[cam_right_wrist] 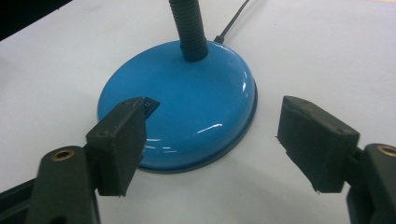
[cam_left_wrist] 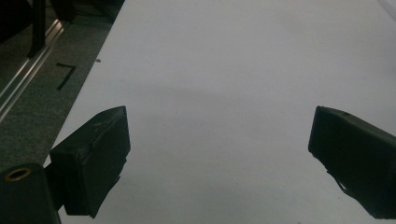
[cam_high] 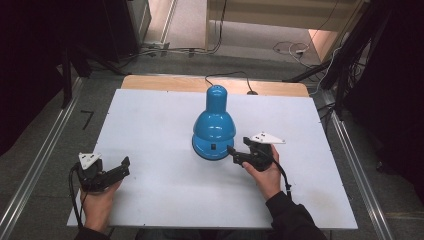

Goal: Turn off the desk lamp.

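A blue desk lamp stands near the middle of the desk, its cord running off the far edge behind it. From above, its shade hangs over the round base, hiding most of it; the right gripper view shows that base, a ribbed flexible neck rising from its top, and a small black rocker switch set in its near slope.

The right gripper sits just beside the lamp, on the person's side of the base and to its right, jaws spread wide with nothing pressed between them. The left gripper rests well apart from the lamp, toward the desk's near left corner, jaws also spread wide over bare desk.

The lamp looks like glossy painted metal: stiff, probably weighted low in the base, and slippery on its domed surfaces, so pads would likely slide off the dome. The neck, just above the base, seems the surest hold, though it may flex. The switch likely needs only a light press from one jaw tip.
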